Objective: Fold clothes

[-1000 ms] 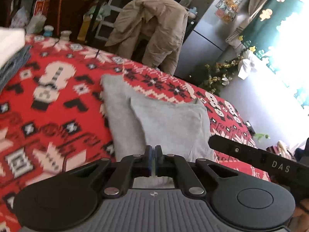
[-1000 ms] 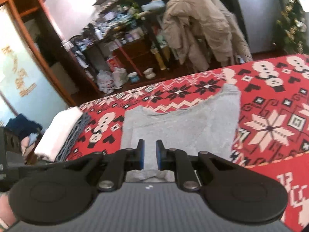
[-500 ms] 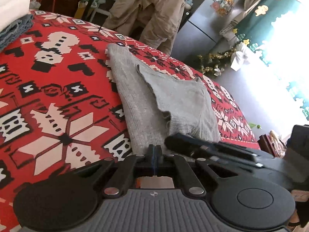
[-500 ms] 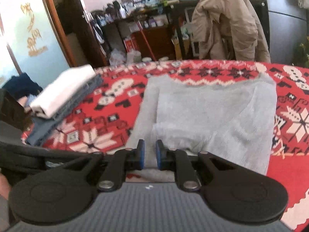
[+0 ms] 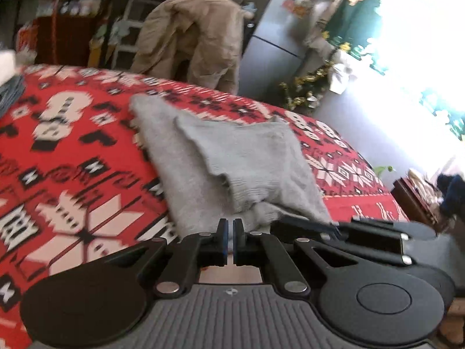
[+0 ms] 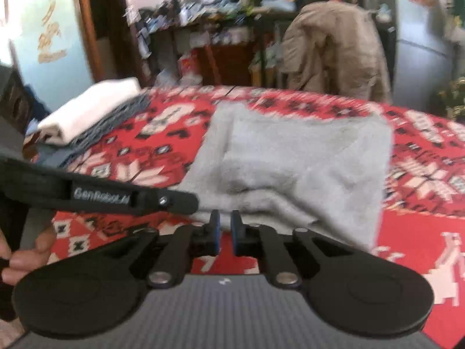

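Beyond the sweater (image 6: 305, 160), shelves (image 6: 203, 29) hold a crowd of small things too blurred to name. They are the only storage in view.

The sweater is grey and lies on a red patterned blanket (image 5: 72, 151). It is folded in on itself, with one flap laid over its middle and its ribbed hem bunched at the near edge. To its left and a little beyond it is a stack (image 6: 93, 107) of a white folded cloth on top of blue-grey ones. Straight beyond the sweater, off the blanket, a tan coat (image 6: 334, 49) hangs draped over a chair.

The left gripper (image 5: 230, 224) is at the sweater's near left edge. Its jaws are pressed together, with only a hairline between the blue pads. The hem meets the tips there, but whether any cloth is nipped between them cannot be told. In the right wrist view, one of its black fingers reaches in from the left and its tip lies against that same edge. A hand (image 6: 26, 250) grips it at the lower left.

The right gripper (image 6: 225, 216) is at the sweater's near edge, further right along the hem. Its jaws have just been closing and are now down to a narrow slit. The hem lies right at the fingertips and the blanket shows through the lower part of the slit. Whether the pads have caught the cloth is not clear.
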`<action>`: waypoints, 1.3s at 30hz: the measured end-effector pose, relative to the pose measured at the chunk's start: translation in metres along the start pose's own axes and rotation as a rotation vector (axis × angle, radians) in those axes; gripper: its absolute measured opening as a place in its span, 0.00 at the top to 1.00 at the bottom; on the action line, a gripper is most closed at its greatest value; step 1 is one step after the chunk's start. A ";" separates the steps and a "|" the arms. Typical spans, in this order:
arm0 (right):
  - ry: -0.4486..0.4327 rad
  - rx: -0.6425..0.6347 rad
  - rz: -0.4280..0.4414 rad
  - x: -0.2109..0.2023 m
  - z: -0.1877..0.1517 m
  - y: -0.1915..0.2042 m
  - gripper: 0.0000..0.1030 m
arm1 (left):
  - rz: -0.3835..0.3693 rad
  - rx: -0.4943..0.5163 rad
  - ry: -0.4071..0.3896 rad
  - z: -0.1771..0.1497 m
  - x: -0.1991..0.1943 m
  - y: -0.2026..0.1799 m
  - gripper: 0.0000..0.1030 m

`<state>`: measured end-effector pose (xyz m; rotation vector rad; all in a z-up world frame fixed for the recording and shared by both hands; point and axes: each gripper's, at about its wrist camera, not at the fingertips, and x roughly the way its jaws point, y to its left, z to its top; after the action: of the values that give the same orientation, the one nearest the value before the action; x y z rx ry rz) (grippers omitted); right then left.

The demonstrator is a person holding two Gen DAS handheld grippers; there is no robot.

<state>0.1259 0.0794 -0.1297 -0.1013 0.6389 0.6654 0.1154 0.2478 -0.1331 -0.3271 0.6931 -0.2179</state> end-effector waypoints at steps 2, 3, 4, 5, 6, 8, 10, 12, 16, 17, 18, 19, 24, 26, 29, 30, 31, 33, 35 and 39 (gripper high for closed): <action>-0.002 0.006 -0.031 0.001 0.003 -0.004 0.95 | -0.014 0.020 0.005 -0.002 0.006 -0.007 0.98; 0.007 0.010 -0.046 0.004 0.004 -0.006 0.95 | -0.015 0.029 0.017 -0.003 0.010 -0.010 0.98; 0.019 0.018 -0.054 0.007 0.004 -0.008 0.95 | -0.008 0.040 0.032 -0.004 0.014 -0.014 0.98; 0.037 0.025 -0.061 0.010 0.002 -0.010 0.95 | -0.001 0.051 0.048 -0.005 0.018 -0.017 0.99; 0.045 0.037 -0.062 0.010 0.000 -0.012 0.95 | 0.004 0.059 0.047 -0.004 0.019 -0.020 0.99; 0.054 0.045 -0.062 0.008 -0.005 -0.014 0.95 | 0.007 0.077 0.039 -0.001 0.019 -0.026 0.99; 0.060 0.034 -0.057 0.003 -0.008 -0.015 0.95 | -0.003 0.092 0.027 0.002 0.018 -0.032 0.98; 0.045 0.052 -0.060 -0.004 -0.007 -0.019 0.95 | -0.009 0.101 0.016 0.004 0.019 -0.037 0.98; 0.021 0.042 -0.095 -0.010 -0.004 -0.025 0.94 | -0.008 0.087 0.029 0.007 0.027 -0.038 0.98; 0.026 0.053 -0.100 -0.009 -0.004 -0.028 0.94 | 0.000 0.088 0.037 0.006 0.030 -0.038 0.98; 0.032 0.067 -0.102 -0.008 -0.005 -0.032 0.94 | 0.003 0.091 0.048 0.006 0.032 -0.039 0.98; 0.038 0.076 -0.103 -0.008 -0.006 -0.035 0.94 | 0.005 0.094 0.058 0.005 0.035 -0.039 0.98; 0.038 0.092 -0.108 -0.016 -0.009 -0.043 0.94 | 0.007 0.106 0.040 0.006 0.034 -0.042 0.98; 0.028 0.093 -0.109 -0.023 -0.008 -0.044 0.94 | 0.001 0.106 0.032 0.008 0.035 -0.046 0.98; 0.017 0.093 -0.130 -0.025 -0.005 -0.050 0.94 | -0.002 0.110 0.031 0.010 0.039 -0.051 0.98; 0.014 0.092 -0.142 -0.023 -0.003 -0.053 0.94 | 0.002 0.114 0.039 0.009 0.043 -0.053 0.98; 0.030 0.115 -0.138 -0.020 -0.004 -0.057 0.94 | 0.003 0.121 0.044 0.008 0.045 -0.055 0.98; 0.060 0.157 -0.122 -0.016 -0.008 -0.064 0.94 | 0.002 0.138 0.049 0.008 0.048 -0.060 0.98; 0.075 0.149 -0.117 -0.017 -0.012 -0.063 0.94 | -0.006 0.151 0.038 0.010 0.048 -0.065 0.98; 0.013 0.136 -0.105 -0.029 -0.005 -0.060 0.94 | -0.023 0.146 0.004 0.019 0.047 -0.070 0.98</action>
<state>0.1414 0.0148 -0.1235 -0.0126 0.6846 0.5188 0.1571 0.1726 -0.1215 -0.1956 0.6733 -0.2895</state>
